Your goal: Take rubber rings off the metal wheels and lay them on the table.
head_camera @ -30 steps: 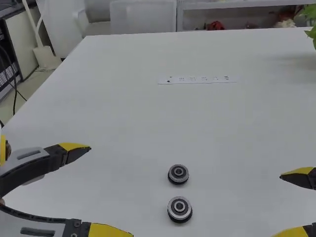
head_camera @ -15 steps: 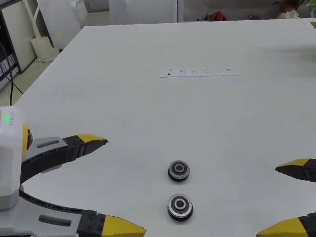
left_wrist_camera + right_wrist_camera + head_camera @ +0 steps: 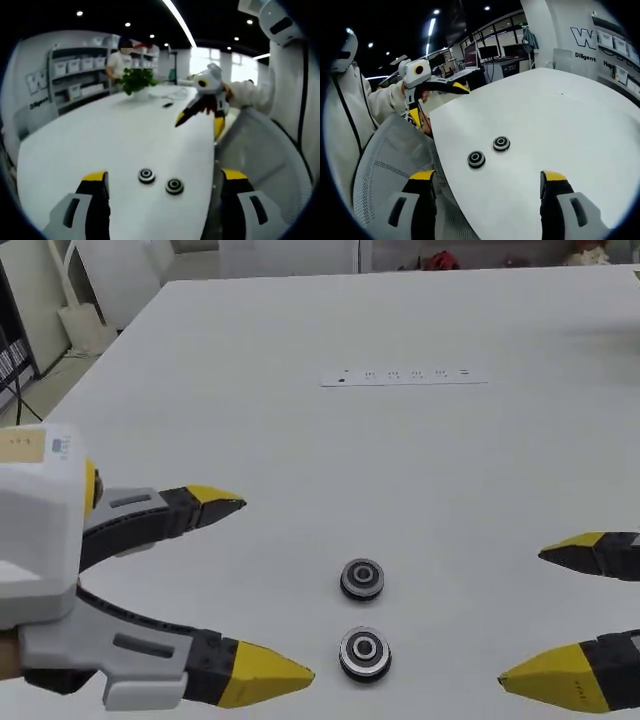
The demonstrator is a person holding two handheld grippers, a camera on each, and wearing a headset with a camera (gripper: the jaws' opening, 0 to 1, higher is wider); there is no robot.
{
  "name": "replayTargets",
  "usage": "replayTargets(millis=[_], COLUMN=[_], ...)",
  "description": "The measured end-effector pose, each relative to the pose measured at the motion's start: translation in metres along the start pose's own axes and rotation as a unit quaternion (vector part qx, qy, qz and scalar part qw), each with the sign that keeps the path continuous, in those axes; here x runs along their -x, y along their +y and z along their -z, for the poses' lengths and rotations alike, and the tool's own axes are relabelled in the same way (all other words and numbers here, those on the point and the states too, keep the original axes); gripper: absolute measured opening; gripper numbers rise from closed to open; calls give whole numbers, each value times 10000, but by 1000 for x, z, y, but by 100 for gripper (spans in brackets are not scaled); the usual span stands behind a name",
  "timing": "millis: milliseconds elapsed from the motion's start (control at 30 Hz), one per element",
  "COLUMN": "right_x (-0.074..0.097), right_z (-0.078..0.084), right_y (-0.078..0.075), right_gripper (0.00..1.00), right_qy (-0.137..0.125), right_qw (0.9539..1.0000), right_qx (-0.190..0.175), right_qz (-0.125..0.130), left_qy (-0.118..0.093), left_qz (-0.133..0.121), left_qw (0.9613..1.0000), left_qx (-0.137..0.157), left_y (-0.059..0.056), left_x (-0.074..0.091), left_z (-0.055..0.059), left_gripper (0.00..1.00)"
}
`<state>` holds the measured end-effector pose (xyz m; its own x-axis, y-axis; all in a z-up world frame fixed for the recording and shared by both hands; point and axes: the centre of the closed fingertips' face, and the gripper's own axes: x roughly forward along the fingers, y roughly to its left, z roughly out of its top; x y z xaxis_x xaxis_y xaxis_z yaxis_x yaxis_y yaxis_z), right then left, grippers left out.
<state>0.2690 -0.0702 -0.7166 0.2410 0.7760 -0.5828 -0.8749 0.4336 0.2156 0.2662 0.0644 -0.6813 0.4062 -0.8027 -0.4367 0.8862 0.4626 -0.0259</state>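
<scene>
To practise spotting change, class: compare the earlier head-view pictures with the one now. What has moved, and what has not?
The left tongs and the right tongs have both moved inward, toward the far wheel and the near wheel. Their jaws are wide open and grip nothing. Both wheels lie where they were on the table, untouched.

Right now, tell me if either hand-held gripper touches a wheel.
No: the far wheel and near wheel lie free on the table, apart from the left hand-held gripper and the right hand-held gripper.
</scene>
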Motion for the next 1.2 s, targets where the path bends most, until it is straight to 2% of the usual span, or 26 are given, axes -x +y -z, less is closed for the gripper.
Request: replayTargets(millis=[233, 400, 600, 833, 967, 1133, 1200], right_x=[-8, -17, -32, -45, -50, -57, -61], right_z=[-9, -16, -31, -25, -23, -20, -17], right_y=[-4, -4, 0, 2, 4, 7, 9], right_gripper=[82, 81, 77, 75, 71, 67, 64], right_qy=[-54, -107, -409, -358, -428, -546, -573], right_qw=[9999, 9997, 9983, 9976, 9968, 9950, 9940], right_qx=[84, 149, 183, 164, 165, 274, 425], right_qz=[-60, -157, -369, -577, -655, -785, -823], left_qy=[-35, -184, -338, -380, -379, -367, -394], left_qz=[129, 161, 174, 270, 341, 331, 334], left_qw=[9999, 9996, 9991, 9989, 9987, 9987, 9986], left_qx=[-99, -104, -167, -89, -79, -109, -78], left_y=[4, 7, 7, 5, 2, 2, 2], left_x=[-13, -22, -32, -46, -52, -58, -60], left_z=[-1, -4, -4, 5, 10, 17, 20], left_gripper=[92, 90, 87, 83, 80, 76, 74])
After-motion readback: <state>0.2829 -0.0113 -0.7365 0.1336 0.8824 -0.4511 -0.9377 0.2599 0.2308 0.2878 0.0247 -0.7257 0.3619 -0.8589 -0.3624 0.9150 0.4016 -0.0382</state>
